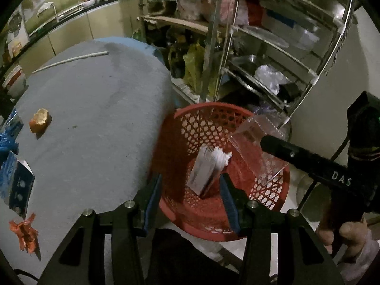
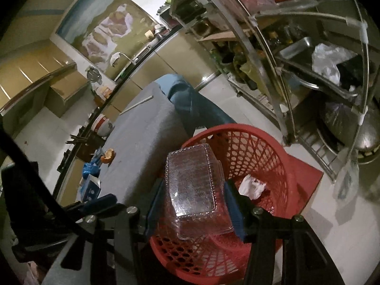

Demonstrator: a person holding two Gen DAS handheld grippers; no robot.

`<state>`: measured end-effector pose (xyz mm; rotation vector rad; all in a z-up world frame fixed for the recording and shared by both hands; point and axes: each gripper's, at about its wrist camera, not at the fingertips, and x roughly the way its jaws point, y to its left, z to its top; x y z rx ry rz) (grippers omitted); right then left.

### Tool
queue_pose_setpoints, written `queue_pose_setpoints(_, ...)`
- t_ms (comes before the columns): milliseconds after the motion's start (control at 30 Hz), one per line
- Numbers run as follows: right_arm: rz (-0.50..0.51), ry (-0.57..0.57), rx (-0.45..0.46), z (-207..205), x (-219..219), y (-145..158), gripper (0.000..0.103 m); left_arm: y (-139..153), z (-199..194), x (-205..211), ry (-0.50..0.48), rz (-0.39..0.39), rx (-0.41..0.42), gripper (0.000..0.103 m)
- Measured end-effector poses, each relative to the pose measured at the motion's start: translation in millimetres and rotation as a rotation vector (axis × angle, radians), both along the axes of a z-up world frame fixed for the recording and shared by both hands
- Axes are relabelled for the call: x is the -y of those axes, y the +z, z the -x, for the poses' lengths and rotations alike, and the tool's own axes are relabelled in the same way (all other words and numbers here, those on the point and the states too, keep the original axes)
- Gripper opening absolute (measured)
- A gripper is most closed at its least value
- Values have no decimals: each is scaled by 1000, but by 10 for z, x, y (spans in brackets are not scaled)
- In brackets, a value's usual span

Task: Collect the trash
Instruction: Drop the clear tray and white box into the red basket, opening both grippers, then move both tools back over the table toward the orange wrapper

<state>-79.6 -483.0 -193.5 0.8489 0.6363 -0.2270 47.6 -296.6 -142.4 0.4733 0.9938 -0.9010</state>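
Note:
A red mesh basket [image 1: 209, 228] stands on the floor beside the grey-covered table [image 1: 99, 109]. My left gripper [image 1: 190, 178] hangs open over it. A small carton with white paper [image 1: 205, 173] lies blurred between its blue pads and touches neither. My right gripper [image 2: 193, 185] is shut on a clear plastic clamshell box [image 2: 192, 187], held tilted above the basket [image 2: 273, 147]. Crumpled white paper [image 2: 251, 186] lies inside. The clear box [image 1: 254, 147] also shows at the right finger's tip in the left wrist view. On the table lie an orange lump [image 1: 40, 120], blue wrappers [image 1: 9, 130], a blue carton [image 1: 16, 187], a crumpled orange wrapper [image 1: 25, 232] and a white stick [image 1: 71, 59].
A steel rack [image 1: 273, 54] with trays, bags and jars stands close behind the basket. A kitchen counter with a tap [image 1: 54, 11] runs along the far wall. A hand [image 1: 349, 235] grips the right tool. A blue cloth [image 2: 190, 102] hangs off the table's edge.

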Motion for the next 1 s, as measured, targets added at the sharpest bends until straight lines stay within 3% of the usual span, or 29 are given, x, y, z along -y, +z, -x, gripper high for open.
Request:
queue_pose_setpoints(300,-56,-5,11,24,27,7,62,99,-46,-307,52,5,33,54)
queue_pose_setpoints(567,-34,11,16,-45,-58,87,63,135,-68,-784,135,13,55,57)
queue_pose_setpoints(733,-1,37,25,-92,-163,158,63,119,-47,-1211,224,-8,95,61)
queue_pose_setpoints(1000,39,115,21,-312,-464,304,63,270,-113,-1896,403,-20,230,68)
